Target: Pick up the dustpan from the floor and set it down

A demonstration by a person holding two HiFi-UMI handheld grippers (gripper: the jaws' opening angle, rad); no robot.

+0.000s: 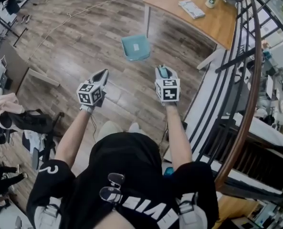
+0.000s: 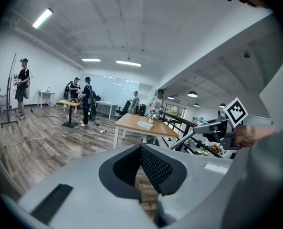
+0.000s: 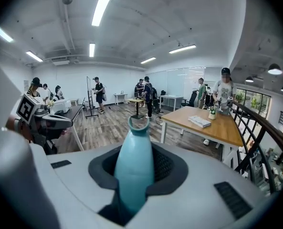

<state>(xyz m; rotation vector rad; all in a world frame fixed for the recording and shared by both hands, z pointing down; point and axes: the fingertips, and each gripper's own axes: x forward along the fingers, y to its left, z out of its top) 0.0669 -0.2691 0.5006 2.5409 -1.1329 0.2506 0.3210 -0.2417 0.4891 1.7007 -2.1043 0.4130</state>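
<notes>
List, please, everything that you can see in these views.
dustpan: one, teal with a white label, on the wood floor ahead of the grippers
handle: one, teal, loop-ended, between the right gripper's jaws; what it belongs to is not visible
table: one, light wood, far right
plant pot: one, white, on the table
railing: one, dark bars with a wooden rail, right side
people: several, far end of the room
left gripper: grey, jaws together, empty
right gripper: grey, clamped on the handle

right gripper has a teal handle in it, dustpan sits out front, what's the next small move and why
Probably reach the left gripper forward toward the dustpan: its fingers meet on nothing, while the right gripper is shut on the teal handle.
</notes>
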